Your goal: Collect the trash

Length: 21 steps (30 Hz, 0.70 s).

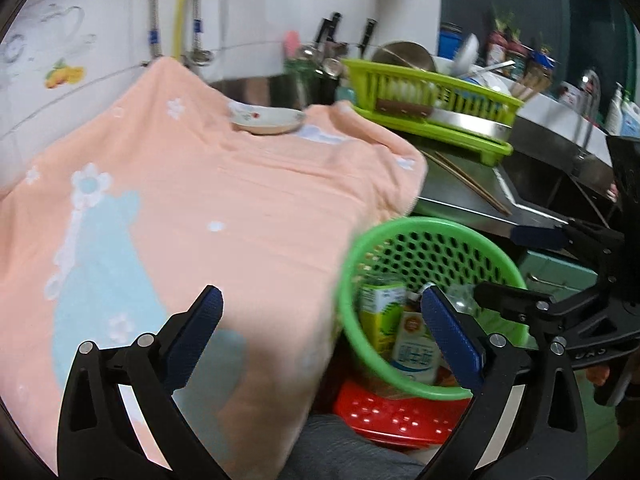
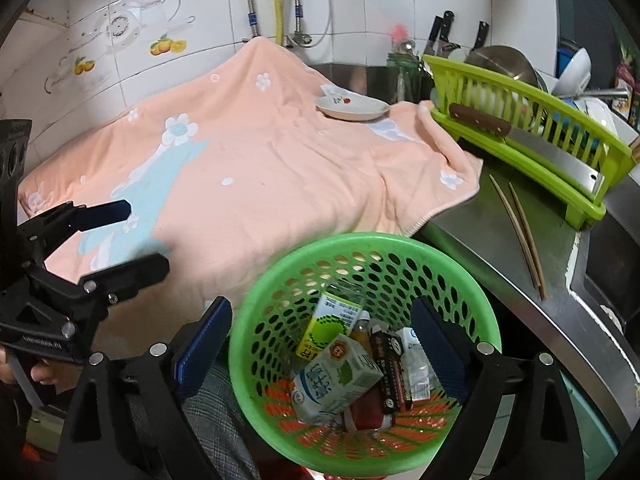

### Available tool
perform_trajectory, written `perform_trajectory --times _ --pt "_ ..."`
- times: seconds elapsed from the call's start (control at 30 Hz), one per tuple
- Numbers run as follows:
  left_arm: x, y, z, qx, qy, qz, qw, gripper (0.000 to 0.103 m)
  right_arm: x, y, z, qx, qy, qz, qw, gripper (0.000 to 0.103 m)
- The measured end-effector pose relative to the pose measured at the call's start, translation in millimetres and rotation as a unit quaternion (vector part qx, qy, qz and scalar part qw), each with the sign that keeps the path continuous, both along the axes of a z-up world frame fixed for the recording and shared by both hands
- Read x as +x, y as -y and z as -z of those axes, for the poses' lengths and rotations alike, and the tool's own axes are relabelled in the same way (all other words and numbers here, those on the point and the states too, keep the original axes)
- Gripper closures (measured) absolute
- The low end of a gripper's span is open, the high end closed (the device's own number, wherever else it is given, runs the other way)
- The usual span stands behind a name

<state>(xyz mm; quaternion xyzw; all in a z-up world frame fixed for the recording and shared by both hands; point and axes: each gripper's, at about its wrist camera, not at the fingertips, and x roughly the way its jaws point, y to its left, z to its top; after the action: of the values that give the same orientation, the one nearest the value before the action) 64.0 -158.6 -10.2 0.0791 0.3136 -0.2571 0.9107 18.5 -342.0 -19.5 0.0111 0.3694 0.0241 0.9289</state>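
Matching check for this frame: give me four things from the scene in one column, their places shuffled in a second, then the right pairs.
Things
1. saucer
2. chopsticks
3. milk carton
4. cleaver

Places
A. in the green basket
B. on the peach towel
C. along the front of the lime dish rack
D. on the bare steel counter

Pairs: 1-B, 2-D, 3-A, 4-C

A: What holds the trash?

B: A round green basket (image 2: 362, 248) with perforated walls, upright, standing just beside the edge of the peach towel-covered counter.

A: And its contents?

B: Several cartons lie jumbled at the bottom: a yellow-green carton (image 2: 326, 326) leaning upright, a pale green-and-white carton (image 2: 334, 380) tilted on its side, and a dark slim pack (image 2: 390, 372) beside them.
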Motion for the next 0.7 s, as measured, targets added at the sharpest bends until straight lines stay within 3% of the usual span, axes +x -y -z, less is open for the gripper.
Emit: perform_trajectory --times 0.27,0.7 --pt "-1 -37 -12 -0.024 0.018 -0.050 0.9983 0.005 4 -19 -2 0.008 0.007 0.000 1.000 0.014" --pt "-6 -77 -10 -0.045 0.002 -0.093 0.9946 0.005 -3 -20 -12 0.028 0.021 0.031 0.999 0.012"
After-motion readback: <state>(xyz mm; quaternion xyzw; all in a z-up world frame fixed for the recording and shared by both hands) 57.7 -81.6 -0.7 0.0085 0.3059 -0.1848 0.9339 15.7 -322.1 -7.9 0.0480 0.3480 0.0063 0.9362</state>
